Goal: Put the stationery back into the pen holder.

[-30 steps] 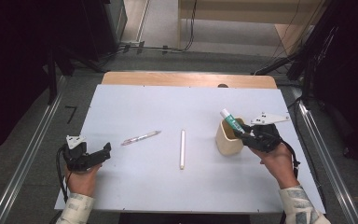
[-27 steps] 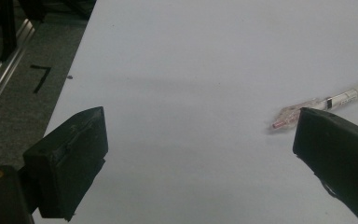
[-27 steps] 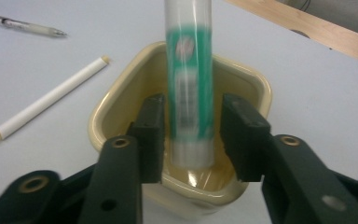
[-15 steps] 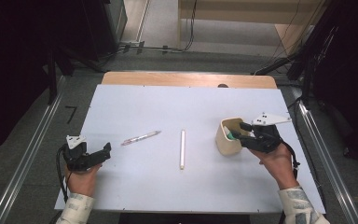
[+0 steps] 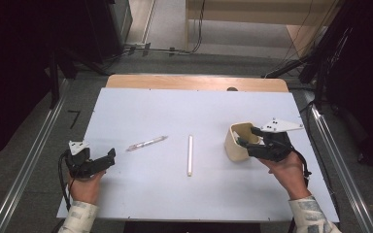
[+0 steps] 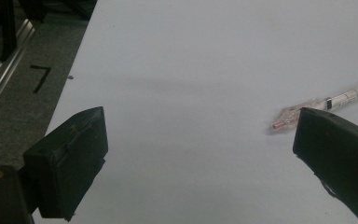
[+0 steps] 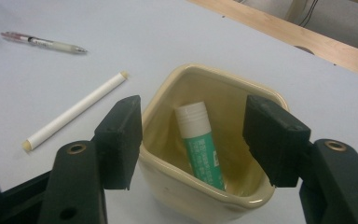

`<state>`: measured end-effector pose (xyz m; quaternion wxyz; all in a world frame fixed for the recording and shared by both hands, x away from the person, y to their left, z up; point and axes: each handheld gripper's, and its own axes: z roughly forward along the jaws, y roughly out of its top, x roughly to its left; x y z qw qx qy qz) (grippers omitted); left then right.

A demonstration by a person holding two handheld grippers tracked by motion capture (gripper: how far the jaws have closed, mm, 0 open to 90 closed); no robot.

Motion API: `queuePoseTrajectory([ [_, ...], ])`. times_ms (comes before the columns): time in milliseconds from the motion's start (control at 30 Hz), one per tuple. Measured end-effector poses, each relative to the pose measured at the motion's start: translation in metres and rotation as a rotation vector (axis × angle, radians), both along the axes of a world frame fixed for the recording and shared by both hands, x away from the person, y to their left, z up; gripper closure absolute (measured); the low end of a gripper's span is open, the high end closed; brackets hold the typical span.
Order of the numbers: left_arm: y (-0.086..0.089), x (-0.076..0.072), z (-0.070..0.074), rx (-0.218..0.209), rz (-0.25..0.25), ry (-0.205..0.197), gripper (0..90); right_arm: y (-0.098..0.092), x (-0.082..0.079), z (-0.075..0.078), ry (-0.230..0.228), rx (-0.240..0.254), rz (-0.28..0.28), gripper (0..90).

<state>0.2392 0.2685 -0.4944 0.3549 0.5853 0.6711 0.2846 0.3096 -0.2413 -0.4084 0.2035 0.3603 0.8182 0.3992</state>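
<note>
The left gripper (image 5: 108, 156) rests near the front left edge of the worktop (image 5: 175, 107), jaws spread and empty, aimed toward the pen (image 5: 147, 143) lying just beyond it. On the right, the right gripper (image 5: 246, 140) hangs over the cream cup (image 5: 234, 147), its jaws spread on either side of the cup's mouth and pressing on nothing. The glue stick (image 7: 199, 147) leans inside the cup, white cap up.

The step in hand looks like the release of the glue stick into the cup. To finish it well, lift the right gripper straight up with the jaws wide, so neither pad catches the rim and tips the cup.

A second ago the glue stick stood up out of the cup between the jaws; they have just been opening, and it now sits down inside. Farther in, the white stick (image 5: 190, 155) and pen lie unmoved mid-worktop.
</note>
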Motion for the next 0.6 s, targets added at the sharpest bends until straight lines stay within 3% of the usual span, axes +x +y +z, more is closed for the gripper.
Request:
queuePoseTrajectory([
  [600,0.000,0.000,0.000,-0.001,0.001,-0.002,3.8,0.015,-0.011,0.001,-0.019,-0.012,0.016,34.0],
])
